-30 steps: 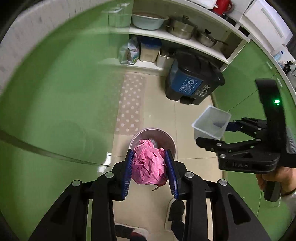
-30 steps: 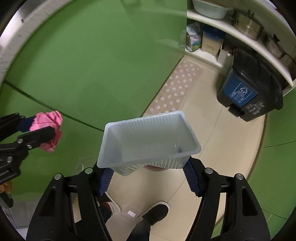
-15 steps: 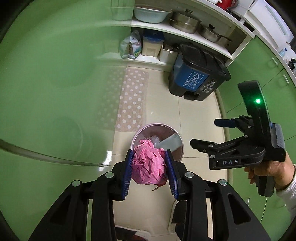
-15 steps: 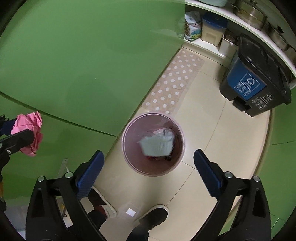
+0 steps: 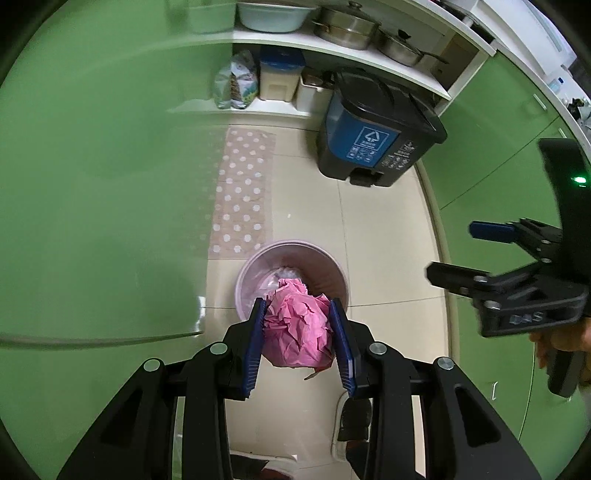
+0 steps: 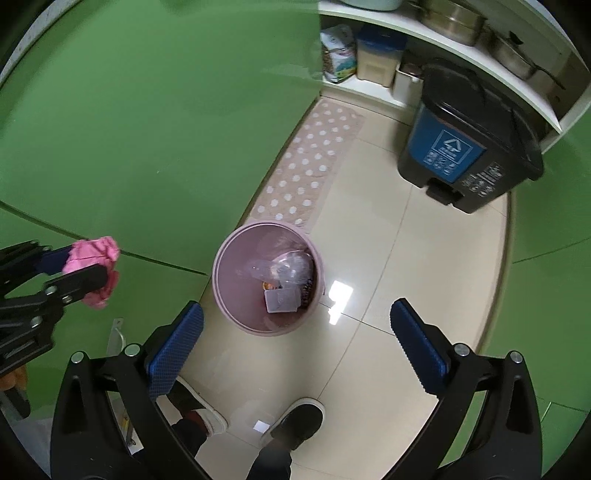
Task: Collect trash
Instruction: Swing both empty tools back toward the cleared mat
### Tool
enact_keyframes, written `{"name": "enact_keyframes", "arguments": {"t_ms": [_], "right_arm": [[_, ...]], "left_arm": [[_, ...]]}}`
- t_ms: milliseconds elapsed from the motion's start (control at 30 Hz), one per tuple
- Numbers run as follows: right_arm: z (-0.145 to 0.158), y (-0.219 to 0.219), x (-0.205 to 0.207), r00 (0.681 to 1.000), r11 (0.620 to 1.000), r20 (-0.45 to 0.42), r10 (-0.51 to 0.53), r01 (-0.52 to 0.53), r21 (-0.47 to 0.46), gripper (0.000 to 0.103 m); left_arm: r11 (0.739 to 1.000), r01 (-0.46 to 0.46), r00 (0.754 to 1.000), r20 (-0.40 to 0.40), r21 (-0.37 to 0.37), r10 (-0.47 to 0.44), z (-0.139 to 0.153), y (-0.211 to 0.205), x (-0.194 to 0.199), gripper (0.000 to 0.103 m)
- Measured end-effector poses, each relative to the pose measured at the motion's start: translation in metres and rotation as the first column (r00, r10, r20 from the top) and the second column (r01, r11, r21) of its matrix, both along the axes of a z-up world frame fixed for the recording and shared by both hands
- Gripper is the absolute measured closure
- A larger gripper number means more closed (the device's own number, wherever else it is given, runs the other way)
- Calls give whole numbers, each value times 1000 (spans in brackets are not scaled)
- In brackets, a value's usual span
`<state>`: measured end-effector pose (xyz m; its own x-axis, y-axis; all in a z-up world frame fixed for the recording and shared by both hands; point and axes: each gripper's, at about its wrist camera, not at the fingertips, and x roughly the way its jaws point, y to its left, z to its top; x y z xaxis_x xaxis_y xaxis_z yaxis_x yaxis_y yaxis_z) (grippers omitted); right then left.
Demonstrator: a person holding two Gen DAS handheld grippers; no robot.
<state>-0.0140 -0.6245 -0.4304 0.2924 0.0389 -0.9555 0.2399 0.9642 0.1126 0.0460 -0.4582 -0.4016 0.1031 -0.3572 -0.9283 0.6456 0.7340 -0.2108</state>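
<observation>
My left gripper (image 5: 297,341) is shut on a crumpled pink paper ball (image 5: 295,332) and holds it in the air above the pink round bin (image 5: 243,280) on the floor. The ball and left gripper also show at the left of the right wrist view (image 6: 92,269). My right gripper (image 6: 295,341) is open and empty, high above the bin (image 6: 229,251). A clear plastic tray (image 6: 282,300) lies inside the bin with other clear wrappers. The right gripper shows at the right of the left wrist view (image 5: 461,254).
A black and blue pedal bin (image 5: 373,136) stands at the back by white shelves with pots (image 5: 347,24). A dotted mat (image 5: 243,192) lies along green cabinet fronts (image 5: 92,184). The person's shoes (image 6: 295,424) are on the tile floor below.
My right gripper opened and dropped the clear plastic tray into the pink bin, then drew back to the right. My left gripper kept hold of the pink paper ball above the bin.
</observation>
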Motion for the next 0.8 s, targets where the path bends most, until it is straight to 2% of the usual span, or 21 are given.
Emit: {"name": "enact_keyframes", "arguments": {"t_ms": [167, 233, 267, 300, 333, 400, 600, 800], "right_arm": [[13, -17, -12, 999, 999, 9, -33, 33, 0, 4], [16, -23, -15, 999, 999, 11, -46, 46, 3, 4], [16, -25, -16, 999, 999, 12, -51, 51, 4, 4], [17, -27, -17, 998, 998, 13, -55, 55, 5, 4], [18, -29, -17, 998, 998, 15, -61, 61, 7, 4], [19, -29, -18, 998, 998, 16, -65, 65, 9, 4], [19, -28, -18, 998, 998, 18, -61, 61, 15, 4], [30, -23, -18, 998, 998, 20, -55, 55, 14, 4]], "left_arm": [[1000, 17, 1000, -11, -6, -17, -6, -17, 4, 69], [1000, 26, 1000, -6, -5, -26, -7, -25, 6, 64], [1000, 27, 1000, 6, -3, -27, -6, -28, 7, 57], [1000, 26, 1000, 15, -1, -26, -6, -30, 8, 33], [1000, 21, 999, 29, -6, -21, -5, -31, 8, 5], [1000, 14, 999, 53, -18, -13, -3, -33, 10, 6], [1000, -2, 999, 33, 16, 2, -8, -33, 15, 5], [1000, -3, 999, 39, 26, 2, 7, -28, 11, 6]]}}
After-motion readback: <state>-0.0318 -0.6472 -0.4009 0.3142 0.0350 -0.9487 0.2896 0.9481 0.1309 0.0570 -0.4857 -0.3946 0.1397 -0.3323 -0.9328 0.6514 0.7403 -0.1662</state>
